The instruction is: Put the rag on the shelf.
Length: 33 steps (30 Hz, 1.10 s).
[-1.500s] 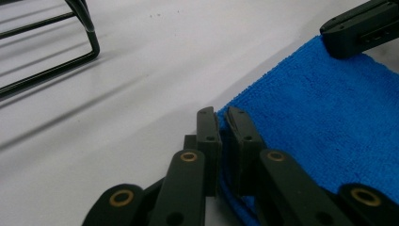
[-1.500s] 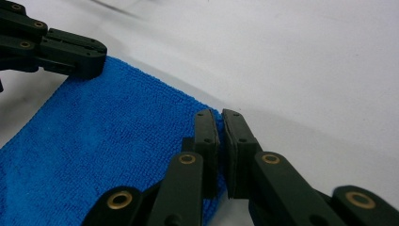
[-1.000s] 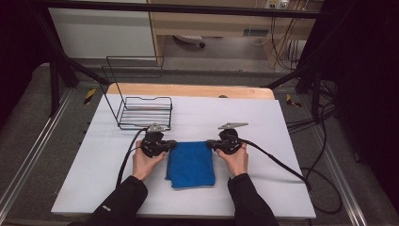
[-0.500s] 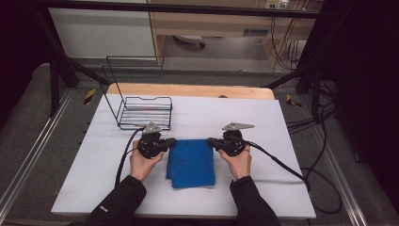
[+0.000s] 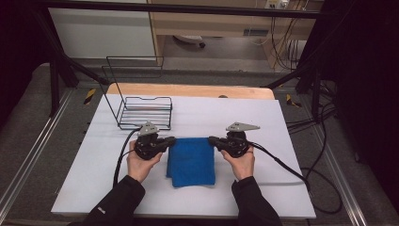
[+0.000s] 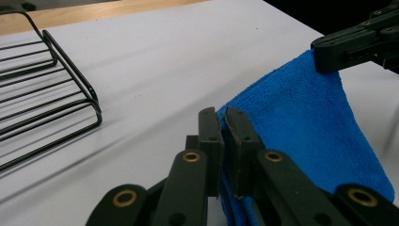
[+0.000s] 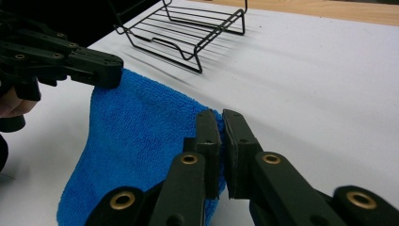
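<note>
Two grippers, one blue cloth [image 5: 190, 161] between them. The left gripper [image 5: 170, 141] pinches the cloth's far left corner, jaws closed down to a thin slit on the fabric; the right gripper [image 5: 212, 140] does the same at the far right corner. The cloth sits mid-table on the white table [image 5: 282, 188], its far edge raised and stretched between the two pinches, near part hanging down to the surface. Corner grips on one edge look like the setup for lifting it flat, probably to fold it or carry it, so it hangs straight instead of bunching.

The high view gives the layout: both hands level with each other, the wire rack [image 5: 143, 112] behind the left hand, well apart from the cloth, cables trailing off each side. It is too coarse to show the pinch itself. The left gripper view shows the fabric [image 6: 301, 127] caught in its own jaws, plus the other gripper [image 6: 329, 52] clamped on the opposite corner. The right gripper view mirrors that and shows the rack [image 7: 188, 33] empty.
</note>
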Tool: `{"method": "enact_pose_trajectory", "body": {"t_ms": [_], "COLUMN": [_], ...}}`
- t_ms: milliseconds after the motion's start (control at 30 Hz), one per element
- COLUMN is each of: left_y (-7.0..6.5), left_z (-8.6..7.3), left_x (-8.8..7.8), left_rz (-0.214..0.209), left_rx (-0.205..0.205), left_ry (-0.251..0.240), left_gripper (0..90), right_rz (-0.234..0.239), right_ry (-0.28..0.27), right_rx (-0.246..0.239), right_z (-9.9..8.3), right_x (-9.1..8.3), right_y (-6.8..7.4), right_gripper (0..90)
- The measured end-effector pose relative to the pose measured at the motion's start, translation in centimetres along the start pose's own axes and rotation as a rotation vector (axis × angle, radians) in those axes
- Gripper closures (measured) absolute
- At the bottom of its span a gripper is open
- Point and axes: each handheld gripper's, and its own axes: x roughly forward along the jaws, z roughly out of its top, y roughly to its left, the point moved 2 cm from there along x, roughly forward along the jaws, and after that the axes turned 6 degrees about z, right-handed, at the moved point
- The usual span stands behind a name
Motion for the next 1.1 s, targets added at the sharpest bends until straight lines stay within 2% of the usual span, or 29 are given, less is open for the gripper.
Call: {"method": "enact_pose_trajectory", "body": {"t_ms": [200,233,433,500,767,1100], "left_y": [-0.4,-0.6,-1.0,-1.0,-1.3,-1.6], "left_z": [0.3,0.3,0.5,0.6,1.2,1.8], "left_x": [-0.7,-0.8,-1.8,-2.0,-3.4,-4.4], "left_rz": [-0.01,-0.012,0.0,-0.002,-0.01,-0.007], "left_rx": [0.007,0.007,0.024,0.015,0.026,0.041], "left_ry": [-0.03,-0.035,-0.067,-0.077,-0.124,-0.157], "left_gripper": [85.6,85.6,85.6,85.6,85.6,85.6], "right_rz": [0.005,0.006,-0.002,0.006,-0.001,0.0], "right_ry": [-0.027,-0.046,-0.059,-0.072,-0.113,-0.162], "right_rx": [-0.021,-0.032,-0.068,-0.082,-0.122,-0.143], "right_z": [0.2,0.3,0.7,1.0,1.7,2.4], "right_x": [-0.7,-1.1,-1.5,-1.8,-2.5,-3.2], "right_y": [0.4,0.5,1.2,1.6,2.5,3.4], "right_gripper": [86.3,86.3,86.3,86.3,86.3,86.3]}}
